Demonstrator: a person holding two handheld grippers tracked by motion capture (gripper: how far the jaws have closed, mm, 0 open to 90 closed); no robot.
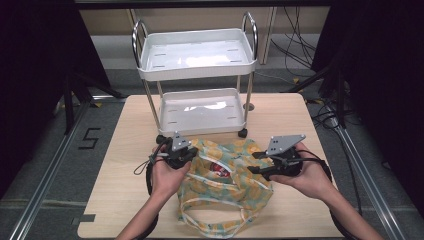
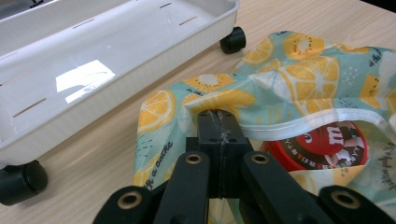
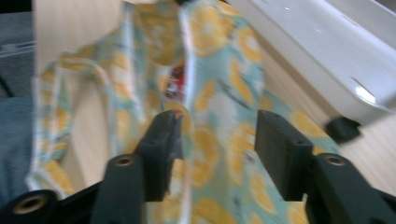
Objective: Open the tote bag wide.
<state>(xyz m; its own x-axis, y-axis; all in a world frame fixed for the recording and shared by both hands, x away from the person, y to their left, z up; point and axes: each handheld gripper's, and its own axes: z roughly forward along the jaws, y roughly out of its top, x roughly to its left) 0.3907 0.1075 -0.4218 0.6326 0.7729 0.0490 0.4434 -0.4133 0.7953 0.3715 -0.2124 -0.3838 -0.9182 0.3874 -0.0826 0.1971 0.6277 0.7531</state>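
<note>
Inside fruit-print bag, red candy tin

A white "m" stands on the red lid inside the fruit-print bag; left of the table, a floor mark reads 5.

You have one fruit-print bag on the bench, one red tin inside it, one white cart with two trays, and two grippers.
</note>
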